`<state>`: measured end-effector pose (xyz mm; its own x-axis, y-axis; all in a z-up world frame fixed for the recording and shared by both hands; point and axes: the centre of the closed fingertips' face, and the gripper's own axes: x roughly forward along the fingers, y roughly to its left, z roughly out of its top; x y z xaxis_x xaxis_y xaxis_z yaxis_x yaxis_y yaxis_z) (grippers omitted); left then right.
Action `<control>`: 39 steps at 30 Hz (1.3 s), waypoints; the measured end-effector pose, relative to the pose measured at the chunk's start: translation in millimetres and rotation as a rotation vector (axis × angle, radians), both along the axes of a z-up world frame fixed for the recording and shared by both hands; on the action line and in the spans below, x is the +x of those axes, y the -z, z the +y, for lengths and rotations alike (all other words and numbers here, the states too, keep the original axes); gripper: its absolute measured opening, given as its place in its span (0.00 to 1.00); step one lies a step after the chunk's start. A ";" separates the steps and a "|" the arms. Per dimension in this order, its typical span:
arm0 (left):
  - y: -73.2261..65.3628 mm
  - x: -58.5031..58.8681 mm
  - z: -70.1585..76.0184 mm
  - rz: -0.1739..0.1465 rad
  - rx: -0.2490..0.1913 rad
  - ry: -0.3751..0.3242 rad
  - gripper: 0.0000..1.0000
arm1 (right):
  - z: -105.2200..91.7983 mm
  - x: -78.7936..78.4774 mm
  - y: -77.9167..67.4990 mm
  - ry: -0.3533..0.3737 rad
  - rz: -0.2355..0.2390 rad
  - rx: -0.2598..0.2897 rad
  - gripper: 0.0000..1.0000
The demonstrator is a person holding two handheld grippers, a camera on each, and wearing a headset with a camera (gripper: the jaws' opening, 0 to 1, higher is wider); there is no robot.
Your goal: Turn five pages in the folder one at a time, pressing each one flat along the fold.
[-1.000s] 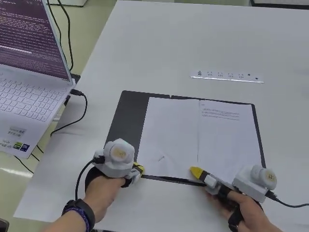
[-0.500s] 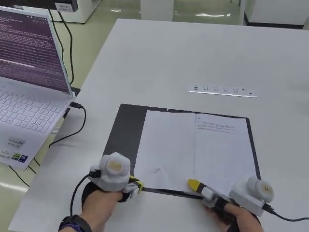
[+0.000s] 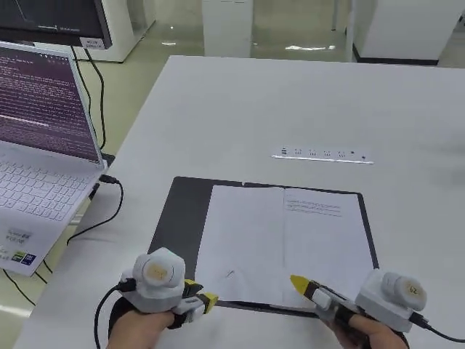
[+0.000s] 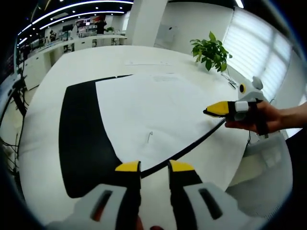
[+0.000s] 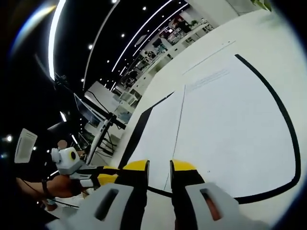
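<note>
As we look down in the head view, the left gripper (image 3: 207,298) and right gripper (image 3: 298,282) sit empty at the open folder's (image 3: 182,211) near edge. In the left gripper view, our jaws stand narrowly apart, just short of that edge. In the right gripper view, our jaws are equally narrow, at the fold's near end.
</note>
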<state>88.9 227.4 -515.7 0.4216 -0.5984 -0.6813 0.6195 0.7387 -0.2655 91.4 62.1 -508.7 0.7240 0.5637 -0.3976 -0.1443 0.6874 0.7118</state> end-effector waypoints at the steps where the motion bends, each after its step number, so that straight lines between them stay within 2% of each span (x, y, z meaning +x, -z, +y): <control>1: -1.6 0.7 -0.5 -0.002 -0.005 -0.004 0.21 | -1.9 -0.8 -0.5 -0.002 -0.002 -0.011 0.17; 9: -16.5 -2.0 -2.6 -0.031 -0.008 -0.004 0.24 | -24.7 -4.6 -12.5 0.007 -0.034 -0.103 0.22; 12: -20.4 -1.5 -0.3 -0.041 -0.007 -0.002 0.25 | -32.5 -6.6 -19.7 -0.013 -0.059 -0.153 0.23; 18: -38.0 -1.4 7.4 -0.071 -0.011 -0.019 0.27 | -44.2 -10.5 -34.0 -0.058 -0.102 -0.234 0.28; 22: -46.3 -0.8 10.2 -0.091 -0.005 -0.014 0.29 | -49.2 -14.9 -43.9 -0.113 -0.140 -0.294 0.31; 25: -49.9 -3.0 10.9 -0.113 0.027 0.025 0.33 | -52.5 -19.5 -48.5 -0.124 -0.152 -0.303 0.34; 31: -54.5 -12.8 11.8 -0.142 0.064 0.086 0.42 | -61.7 -31.2 -53.4 -0.180 -0.187 -0.368 0.40; 34: -57.6 -17.2 12.9 -0.149 0.067 0.102 0.46 | -63.2 -41.9 -57.4 -0.241 -0.206 -0.424 0.45; 39: -64.2 -23.7 15.0 -0.165 0.052 0.114 0.53 | -68.7 -54.1 -55.7 -0.282 -0.208 -0.464 0.51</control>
<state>65.2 242.3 -451.5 0.4613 -0.6144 -0.6401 0.7321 0.6711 -0.1165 37.3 -6.6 -453.0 0.6602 0.5471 -0.5146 -0.4718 0.8352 0.2825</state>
